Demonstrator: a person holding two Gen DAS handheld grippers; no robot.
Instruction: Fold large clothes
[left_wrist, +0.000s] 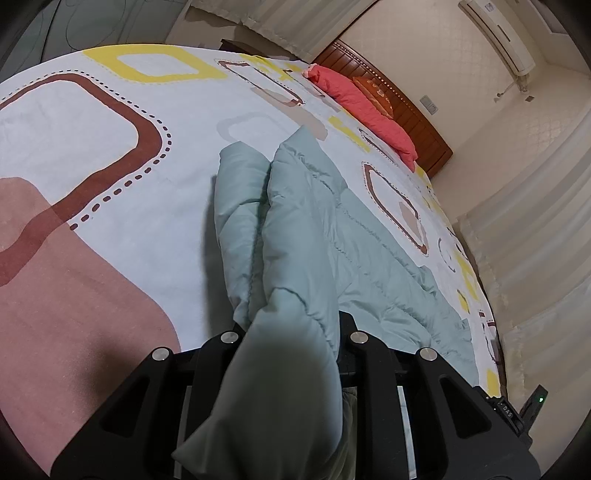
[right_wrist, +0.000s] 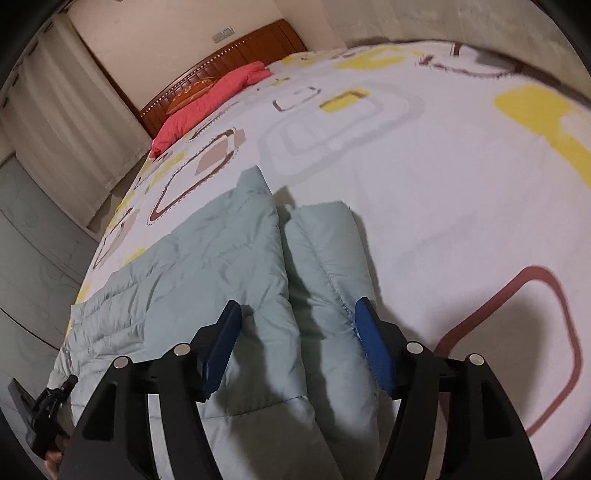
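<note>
Right wrist view — pale green quilted garment lies between the open right tool.

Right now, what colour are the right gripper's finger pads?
Blue pads, clearest in the right wrist view.

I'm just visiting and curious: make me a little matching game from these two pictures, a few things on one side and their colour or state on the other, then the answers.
Things:
1. padded garment
2. pillow
3. left gripper
4. right gripper

Descriptions:
A. coral red, by the wooden headboard
B. jaws open, garment between them
C. pale green, on the patterned bedspread
D. jaws closed on a fold of cloth

Pairs: 1-C, 2-A, 3-D, 4-B
</note>
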